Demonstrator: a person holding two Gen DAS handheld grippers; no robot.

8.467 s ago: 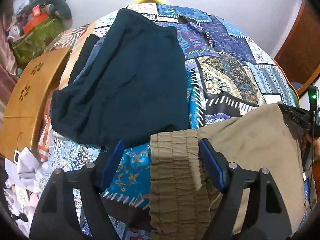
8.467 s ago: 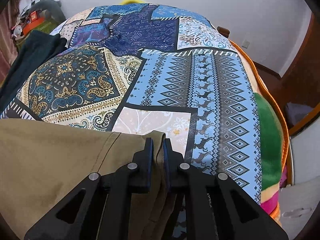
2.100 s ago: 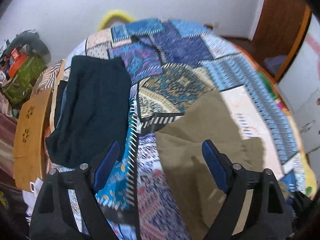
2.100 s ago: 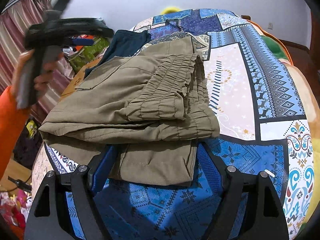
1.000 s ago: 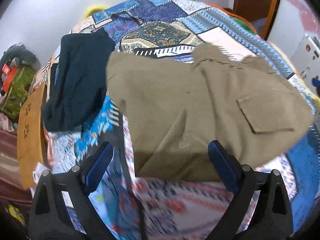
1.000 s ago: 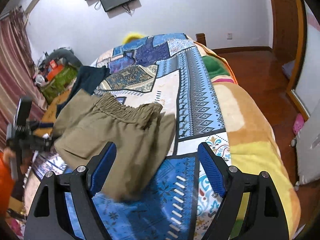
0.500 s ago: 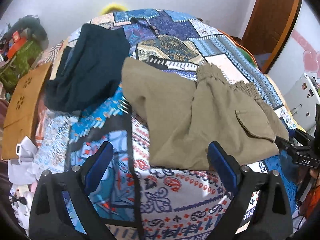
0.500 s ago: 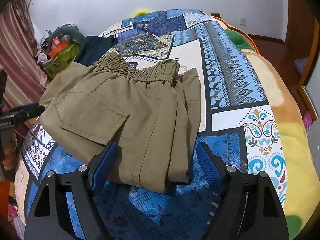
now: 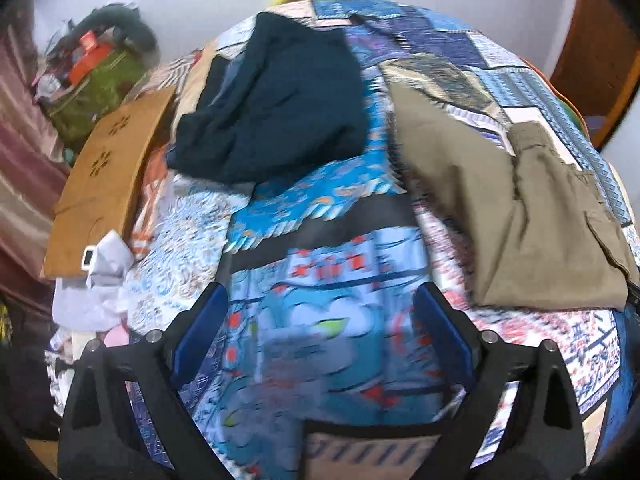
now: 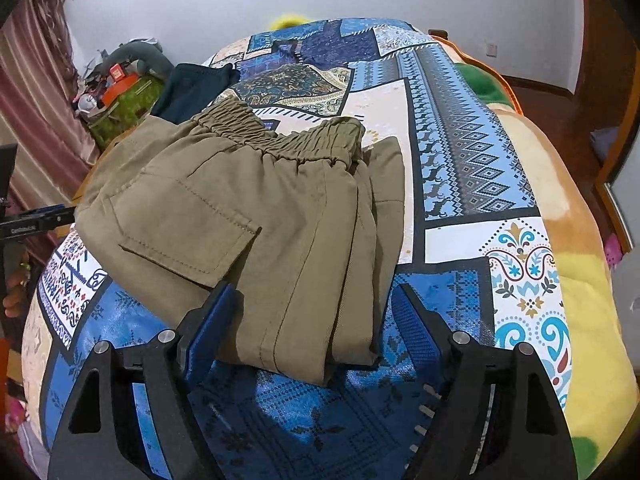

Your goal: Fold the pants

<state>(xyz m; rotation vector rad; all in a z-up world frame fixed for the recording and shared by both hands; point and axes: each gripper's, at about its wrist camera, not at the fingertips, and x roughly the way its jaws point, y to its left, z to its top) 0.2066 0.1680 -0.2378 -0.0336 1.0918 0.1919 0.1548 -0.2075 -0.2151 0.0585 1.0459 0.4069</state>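
The olive-khaki pants point(image 10: 256, 216) lie folded on the patchwork bedspread point(image 10: 472, 160), elastic waistband toward the far side and a patch pocket on top. In the left wrist view the pants point(image 9: 520, 208) lie at the right. My right gripper point(image 10: 316, 320) is open and empty, its fingers on either side of the near edge of the fold. My left gripper point(image 9: 320, 332) is open and empty over bare bedspread, left of the pants. The left gripper also shows at the left edge of the right wrist view point(image 10: 28, 220).
A dark teal garment point(image 9: 280, 104) lies on the far left of the bed point(image 9: 320, 240). A wooden board point(image 9: 100, 184), crumpled white paper point(image 9: 100, 276) and a green bag point(image 9: 96, 92) with clutter sit off the left side. A wooden door point(image 9: 600, 60) stands far right.
The pants were folded over and laid down, and both grippers let go. In the last half second the left gripper swung left, away from the pants. The right gripper moved closer to the fold's edge.
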